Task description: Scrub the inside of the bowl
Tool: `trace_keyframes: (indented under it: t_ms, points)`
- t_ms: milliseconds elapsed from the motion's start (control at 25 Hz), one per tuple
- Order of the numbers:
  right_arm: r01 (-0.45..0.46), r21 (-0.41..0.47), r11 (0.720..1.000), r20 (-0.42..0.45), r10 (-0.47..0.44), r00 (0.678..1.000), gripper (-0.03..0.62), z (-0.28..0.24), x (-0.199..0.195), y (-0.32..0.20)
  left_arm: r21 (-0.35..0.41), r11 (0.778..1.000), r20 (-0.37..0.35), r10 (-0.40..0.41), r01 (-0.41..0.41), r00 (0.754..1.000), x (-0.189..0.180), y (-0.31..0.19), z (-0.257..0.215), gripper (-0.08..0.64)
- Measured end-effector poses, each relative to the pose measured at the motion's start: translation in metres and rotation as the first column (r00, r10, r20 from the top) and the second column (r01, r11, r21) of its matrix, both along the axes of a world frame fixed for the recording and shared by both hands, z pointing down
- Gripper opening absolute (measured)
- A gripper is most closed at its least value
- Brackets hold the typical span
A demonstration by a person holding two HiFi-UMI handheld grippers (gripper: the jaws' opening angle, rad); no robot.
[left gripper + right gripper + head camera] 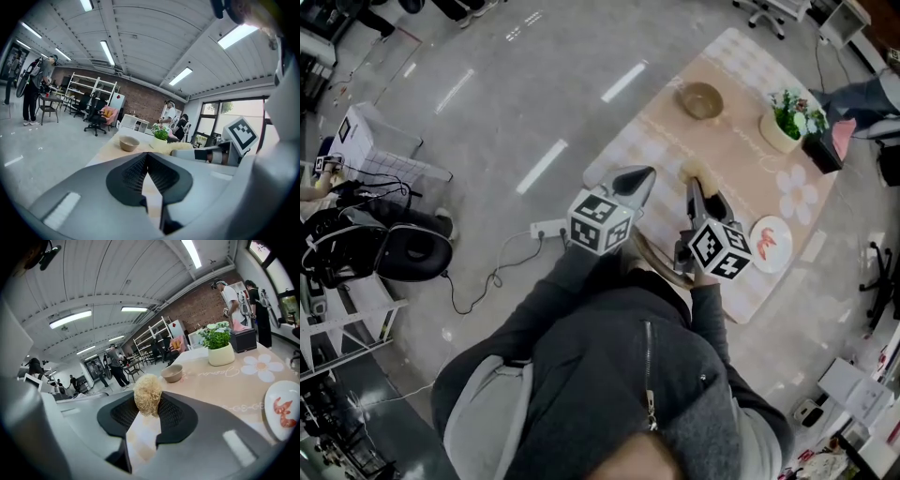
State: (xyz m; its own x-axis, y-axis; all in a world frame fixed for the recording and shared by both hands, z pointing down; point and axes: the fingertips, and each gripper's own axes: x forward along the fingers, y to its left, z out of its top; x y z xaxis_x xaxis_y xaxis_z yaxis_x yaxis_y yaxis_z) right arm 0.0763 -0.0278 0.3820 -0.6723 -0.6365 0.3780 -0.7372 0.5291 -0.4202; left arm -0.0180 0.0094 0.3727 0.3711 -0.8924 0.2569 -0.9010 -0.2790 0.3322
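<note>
My right tool [148, 405] is clamped on a ball-shaped, straw-coloured scrubber [147, 393], which sticks out past the tips. My left tool [146, 156] is clenched with nothing in it, its ribbed pads meeting at the tips.

The bowl [701, 99] stands upright and mouth up on the surface [741, 187], near the far edge and on its own, with bare cloth all around it. In the head view it lies at almost exactly twelve o'clock from my right tool and well apart from it. From my left tool it is closer to one o'clock and a bit farther off. I judge the right hand the nearer one, and it already carries what the scrubbing needs.

Along the right tool's own line the bowl appears just past the scrubber at about one o'clock, so the reach looks nearly straight ahead, with a small drift right and then a dip over the rim. The bowl is round, so no axis needs lining up.

A potted plant [787, 120] stands at three o'clock from the bowl, and a plate [771, 244] lies nearer me on the right. Both are off that line. The scrubbing has not begun.
</note>
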Motion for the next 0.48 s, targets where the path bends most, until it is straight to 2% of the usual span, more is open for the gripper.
trace_keyframes:
  t_ms: [480]
  points:
    - [-0.169, -0.004, 0.986, -0.016, 0.169, 0.985, 0.112, -0.008, -0.018, -0.06, 0.013, 0.989, 0.013, 0.145, -0.145, 0.989, -0.04, -0.072, -0.014, 0.009]
